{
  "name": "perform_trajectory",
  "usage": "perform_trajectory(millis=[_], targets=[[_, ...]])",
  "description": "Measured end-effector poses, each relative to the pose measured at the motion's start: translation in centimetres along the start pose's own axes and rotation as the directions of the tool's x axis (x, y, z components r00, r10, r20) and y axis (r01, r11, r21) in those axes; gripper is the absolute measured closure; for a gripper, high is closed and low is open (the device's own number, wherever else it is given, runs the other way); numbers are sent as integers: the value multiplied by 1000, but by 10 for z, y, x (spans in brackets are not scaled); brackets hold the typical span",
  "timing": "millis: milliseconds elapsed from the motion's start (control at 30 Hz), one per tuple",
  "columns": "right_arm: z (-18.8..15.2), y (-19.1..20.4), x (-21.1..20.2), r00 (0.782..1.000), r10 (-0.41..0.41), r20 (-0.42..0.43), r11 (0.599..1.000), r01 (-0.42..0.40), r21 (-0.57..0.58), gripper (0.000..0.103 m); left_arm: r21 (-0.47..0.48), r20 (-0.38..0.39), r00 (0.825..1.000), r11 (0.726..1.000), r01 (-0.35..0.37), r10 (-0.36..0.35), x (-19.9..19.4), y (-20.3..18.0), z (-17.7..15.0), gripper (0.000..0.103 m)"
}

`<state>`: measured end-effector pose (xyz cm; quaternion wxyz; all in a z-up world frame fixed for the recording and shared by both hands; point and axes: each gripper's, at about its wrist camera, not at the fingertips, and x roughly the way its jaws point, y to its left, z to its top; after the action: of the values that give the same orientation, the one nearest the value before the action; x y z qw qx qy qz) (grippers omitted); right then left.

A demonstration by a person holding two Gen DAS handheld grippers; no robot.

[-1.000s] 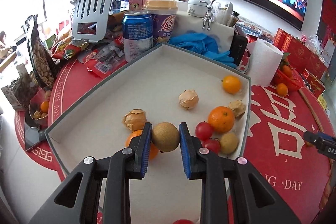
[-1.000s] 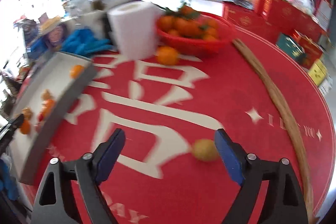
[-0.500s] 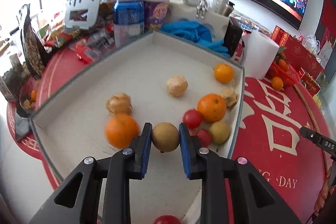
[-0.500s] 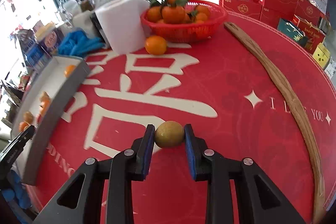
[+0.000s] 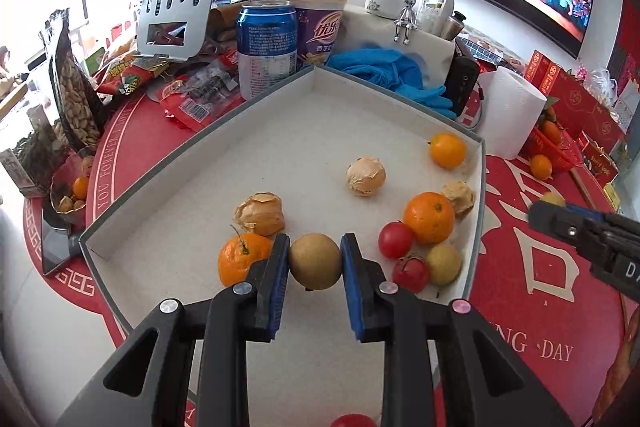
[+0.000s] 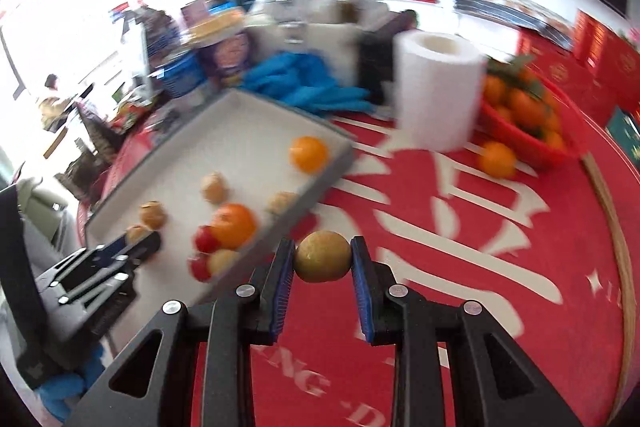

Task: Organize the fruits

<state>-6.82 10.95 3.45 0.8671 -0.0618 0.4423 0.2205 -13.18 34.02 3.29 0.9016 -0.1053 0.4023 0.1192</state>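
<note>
Left wrist view: left gripper fingers clamp brown round fruit at lower centre, over grey tray. Right wrist view: right gripper fingers pinch yellow-green fruit, lower centre, above red counter.

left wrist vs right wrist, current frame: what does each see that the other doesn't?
Left wrist only: the left gripper shut on a brown round fruit over the tray, plus the blue can, slotted metal stand and pistachio bag.

Right wrist only: the right gripper shut on a yellow-green fruit over the red mat.

Both: the gray tray of fruit, paper towel roll, red basket of oranges and blue gloves.
</note>
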Motion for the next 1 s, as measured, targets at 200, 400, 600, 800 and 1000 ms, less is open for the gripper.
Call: perform_trajectory(millis=[200, 400, 600, 800, 1000], targets=[[9, 31, 19, 999, 28, -22, 998, -30, -54, 73, -3, -10, 1000, 1000, 6, -6, 7, 1, 1, 75], [15, 45, 34, 998, 42, -52, 996, -45, -71, 73, 5, 11, 1000, 1000, -7, 7, 10, -3, -1, 74], [22, 52, 47, 996, 39, -80, 995, -47, -91, 73, -3, 10, 1000, 1000, -2, 2, 12, -2, 1, 74], [28, 57, 57, 992, 57, -111, 994, -68, -91, 72, 13, 6, 1000, 1000, 14, -14, 9, -4, 1, 38], [36, 56, 38, 997, 59, -47, 995, -63, -82, 0, 16, 17, 1000, 1000, -15, 15, 4, -1, 2, 18]])
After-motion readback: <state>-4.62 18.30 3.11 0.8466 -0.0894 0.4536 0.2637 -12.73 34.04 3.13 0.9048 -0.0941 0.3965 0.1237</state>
